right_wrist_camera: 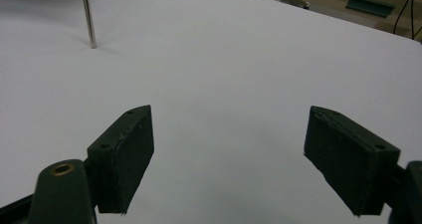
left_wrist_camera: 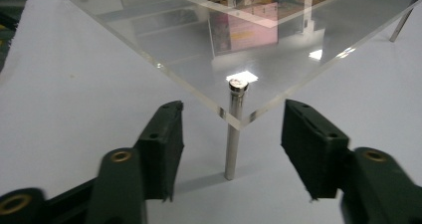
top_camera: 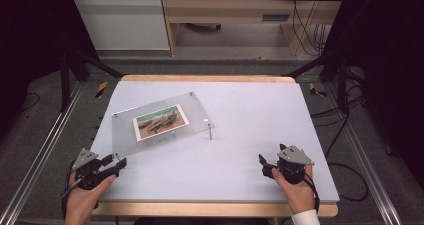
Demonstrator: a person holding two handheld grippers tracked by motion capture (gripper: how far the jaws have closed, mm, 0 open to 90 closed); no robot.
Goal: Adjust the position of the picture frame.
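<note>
Acrylic plate (top_camera: 160, 117) on metal legs (left_wrist_camera: 233, 134), long axis slanting leftward-near to rightward-far, bearing picture card (top_camera: 161, 121); left gripper (left_wrist_camera: 231, 134) and right gripper (right_wrist_camera: 226, 157) both wide apart, empty.

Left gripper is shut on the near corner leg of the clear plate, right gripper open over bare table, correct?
Not quite. The left gripper is open: in the left gripper view its jaws stand apart on either side of the leg, touching nothing. The right gripper is open over bare table, as you said.
</note>
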